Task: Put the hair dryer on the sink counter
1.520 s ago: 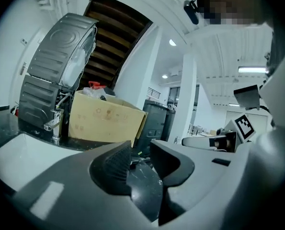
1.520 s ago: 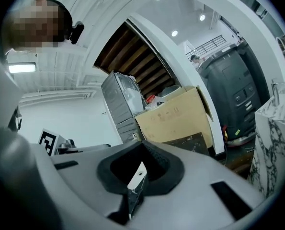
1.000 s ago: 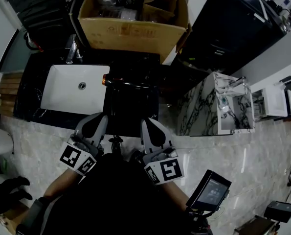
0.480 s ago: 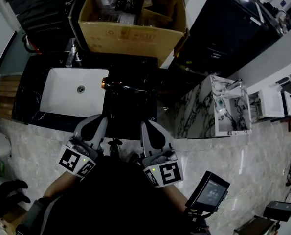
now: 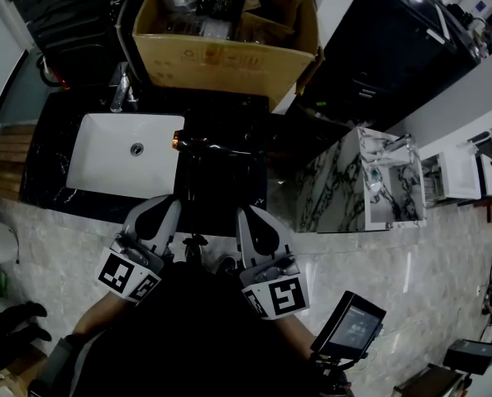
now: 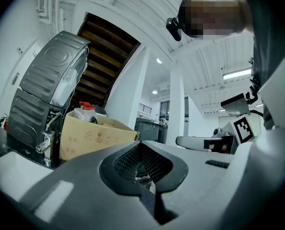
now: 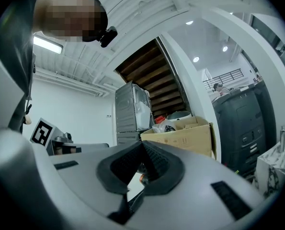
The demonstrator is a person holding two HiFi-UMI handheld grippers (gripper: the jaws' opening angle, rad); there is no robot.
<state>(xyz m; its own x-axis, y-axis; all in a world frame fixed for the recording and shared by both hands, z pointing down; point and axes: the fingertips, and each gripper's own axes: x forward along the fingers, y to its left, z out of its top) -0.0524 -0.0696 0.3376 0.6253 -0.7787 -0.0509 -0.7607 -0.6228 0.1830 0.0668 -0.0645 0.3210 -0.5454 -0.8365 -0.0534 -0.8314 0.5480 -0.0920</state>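
A black counter (image 5: 221, 184) is seen ahead, and a cardboard box (image 5: 221, 56) is set at its far side. A white sink (image 5: 105, 162) is sunk into the left part of the counter. The left gripper (image 5: 168, 200) and the right gripper (image 5: 246, 212) are held side by side at the near edge, apart from the dryer (image 5: 200, 143). Both pairs of jaws are pressed together, and nothing is gripped between them. The dryer is laid on the counter just right of the sink, with its orange end turned toward the basin. A faucet (image 5: 121, 89) is mounted at the sink's far side.
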